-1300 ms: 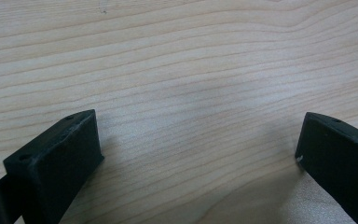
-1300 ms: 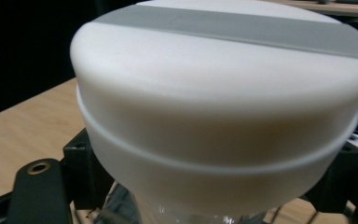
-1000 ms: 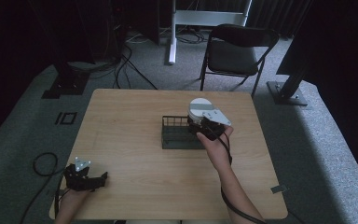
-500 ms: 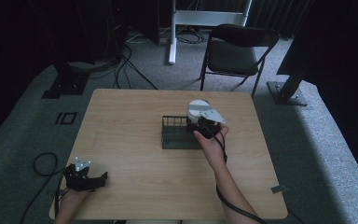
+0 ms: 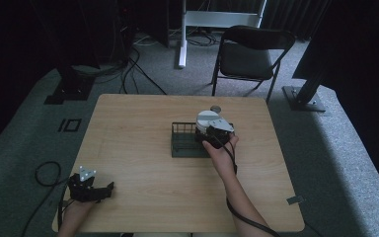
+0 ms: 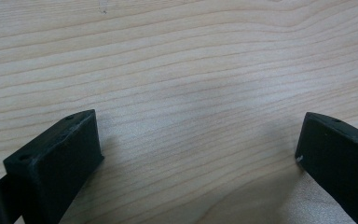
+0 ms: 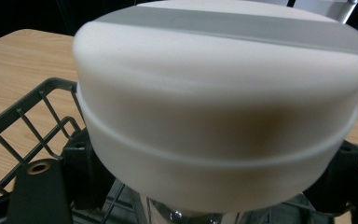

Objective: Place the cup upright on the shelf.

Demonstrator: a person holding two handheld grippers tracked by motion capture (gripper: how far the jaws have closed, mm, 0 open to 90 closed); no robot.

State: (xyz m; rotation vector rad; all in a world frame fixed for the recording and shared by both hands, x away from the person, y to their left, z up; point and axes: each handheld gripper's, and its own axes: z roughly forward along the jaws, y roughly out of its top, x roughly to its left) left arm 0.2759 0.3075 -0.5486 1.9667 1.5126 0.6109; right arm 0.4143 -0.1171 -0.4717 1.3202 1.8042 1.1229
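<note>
Wood-grain tabletop (image 6: 191,70) lies bare between the jaws of the left gripper (image 5: 90,187), which rests at the table's near left corner with its jaws spread wide apart. Well to the right, near the table's middle, stands a dark wire-mesh basket (image 5: 183,140). At its right end the right gripper (image 5: 216,132) holds a round white container with a grey band across its top (image 7: 223,102). The container sits directly in front of the camera, over the basket, jaws closed against its sides.
</note>
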